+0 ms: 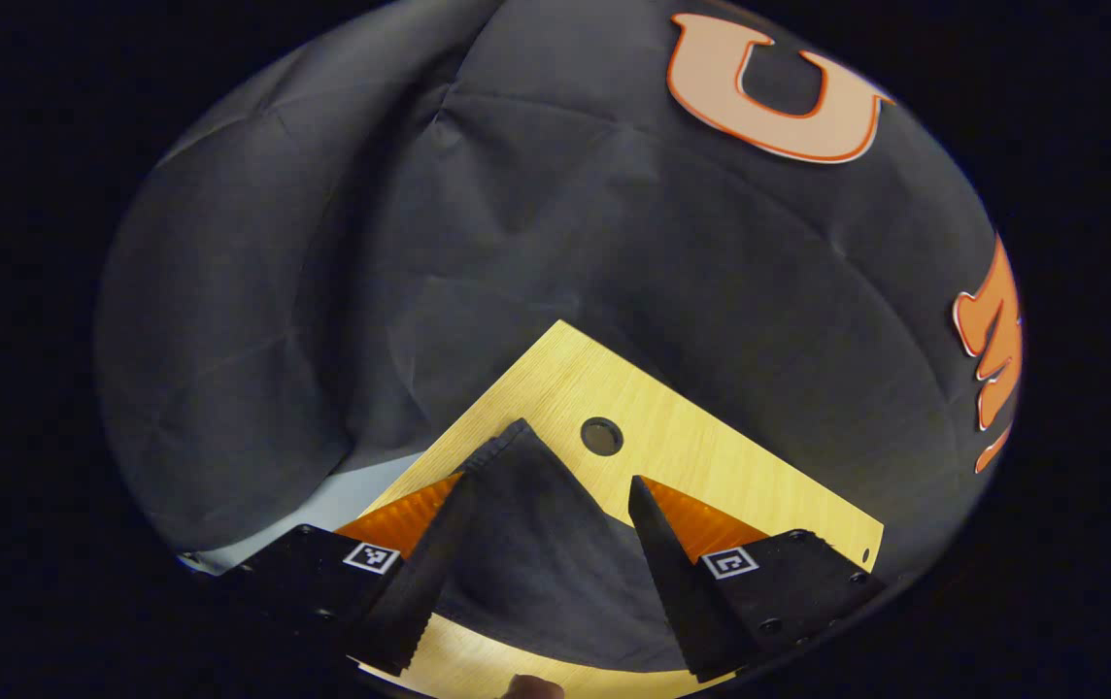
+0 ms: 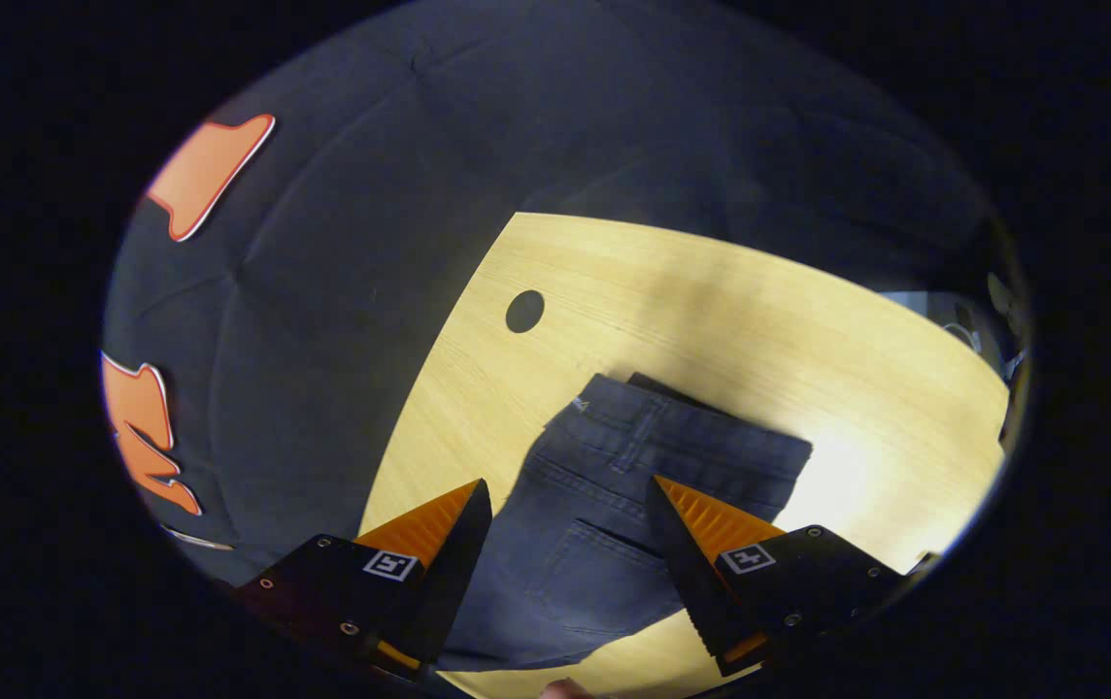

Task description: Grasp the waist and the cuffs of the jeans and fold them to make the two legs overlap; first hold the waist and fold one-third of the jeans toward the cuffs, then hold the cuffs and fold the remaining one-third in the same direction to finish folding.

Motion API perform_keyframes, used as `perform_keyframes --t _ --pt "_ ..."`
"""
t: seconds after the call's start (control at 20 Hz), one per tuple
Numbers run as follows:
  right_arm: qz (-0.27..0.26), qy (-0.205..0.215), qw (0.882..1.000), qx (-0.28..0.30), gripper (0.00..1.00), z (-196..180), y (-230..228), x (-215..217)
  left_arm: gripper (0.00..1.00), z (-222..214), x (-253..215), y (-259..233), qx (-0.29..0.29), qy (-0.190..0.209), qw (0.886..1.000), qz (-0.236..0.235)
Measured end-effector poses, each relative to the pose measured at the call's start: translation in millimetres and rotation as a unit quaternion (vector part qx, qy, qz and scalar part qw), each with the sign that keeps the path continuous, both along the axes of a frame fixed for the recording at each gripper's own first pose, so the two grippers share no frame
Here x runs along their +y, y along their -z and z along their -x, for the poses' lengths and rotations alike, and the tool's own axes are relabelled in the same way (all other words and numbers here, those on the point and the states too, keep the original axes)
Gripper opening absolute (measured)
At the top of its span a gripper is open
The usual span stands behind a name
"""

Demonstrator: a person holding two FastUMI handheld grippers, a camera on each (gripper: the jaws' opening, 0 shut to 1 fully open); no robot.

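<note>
The jeans [image 2: 614, 495] lie flat on the worktop [image 2: 711, 291], dark denim with the waistband turned toward the far side; in the right gripper view I see belt loops and a back pocket, and the visible part looks about one leg wide, so I judge the legs may already overlap, though the cuffs are out of sight below the frame. I hold the right gripper [image 2: 565, 505] above the seat of the garment with its fingers spread wide, gripping nothing, the pocket area showing between them. This placement suits the next step as I read it: taking the waist and carrying it a third of the way toward the cuffs.

In the left gripper view, the left gripper [image 1: 549, 481] also stands wide open and empty. A pointed corner of the jeans [image 1: 536, 544] rises between its fingers, close against the left finger, but whether cloth and finger touch I cannot tell. The corner sits near a round hole [image 1: 601, 436] in the worktop [image 1: 711, 456]. I keep both grippers open over the cloth so that each can close on one end of the same edge, which should keep the fold square.
</note>
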State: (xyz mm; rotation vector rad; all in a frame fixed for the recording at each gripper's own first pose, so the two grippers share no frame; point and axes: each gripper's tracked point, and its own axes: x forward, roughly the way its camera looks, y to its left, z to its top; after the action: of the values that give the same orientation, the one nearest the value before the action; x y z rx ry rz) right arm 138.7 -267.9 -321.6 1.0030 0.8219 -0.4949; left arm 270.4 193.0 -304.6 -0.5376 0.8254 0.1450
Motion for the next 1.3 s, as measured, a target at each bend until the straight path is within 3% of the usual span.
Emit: perform_keyframes --t 0.15,0.3,0.45,0.6,0.7,0.8,0.85,1.0,1.05,1.1,1.15,1.3 --pt "0.025 -0.007 0.999 0.033 0.98 36.3 21.0 -2.3 0.99 19.4 -20.1 -35.3 -0.057 0.034 0.996 -0.063" --pt "0.032 -0.001 0.997 0.071 0.99 68.3 46.8 -5.5 0.98 24.9 -34.8 -64.1 -0.106 0.042 0.987 -0.113" --pt "0.015 0.004 0.997 0.078 0.99 71.2 71.5 0.2 0.99 44.3 -31.7 -98.7 -0.176 0.048 0.973 -0.139" --pt "0.032 -0.007 0.997 0.074 0.99 62.1 85.6 -2.4 0.98 64.8 -47.2 -137.6 -0.239 0.055 0.953 -0.176" --pt "0.050 -0.011 0.997 0.062 0.99 59.2 83.1 -4.1 0.98 84.6 -55.3 -182.3 -0.316 0.053 0.927 -0.193" --pt "0.102 -0.020 0.993 0.050 0.97 59.4 84.7 -8.4 0.98 100.1 -69.0 -204.0 -0.348 0.061 0.913 -0.204" --pt "0.117 -0.027 0.992 0.045 0.80 58.4 84.9 -4.7 0.97 105.3 -82.6 -203.8 -0.346 0.073 0.914 -0.200" --pt "0.157 0.010 0.987 0.024 0.21 43.4 73.9 -0.1 0.97 107.3 -111.3 -198.7 -0.340 0.098 0.916 -0.189" --pt "0.162 -0.006 0.987 0.018 0.23 47.1 69.8 5.2 0.97 111.6 -111.6 -197.0 -0.339 0.103 0.915 -0.193" --pt "0.170 -0.013 0.985 0.009 0.17 52.0 56.6 8.5 0.96 115.1 -112.1 -195.5 -0.337 0.107 0.915 -0.194" --pt "0.180 -0.014 0.984 0.000 0.17 49.1 50.1 6.9 0.96 117.6 -113.7 -194.6 -0.337 0.110 0.915 -0.193" --pt "0.224 -0.028 0.972 -0.059 0.17 55.6 -12.2 23.1 0.96 119.9 -114.6 -190.9 -0.333 0.114 0.918 -0.181"
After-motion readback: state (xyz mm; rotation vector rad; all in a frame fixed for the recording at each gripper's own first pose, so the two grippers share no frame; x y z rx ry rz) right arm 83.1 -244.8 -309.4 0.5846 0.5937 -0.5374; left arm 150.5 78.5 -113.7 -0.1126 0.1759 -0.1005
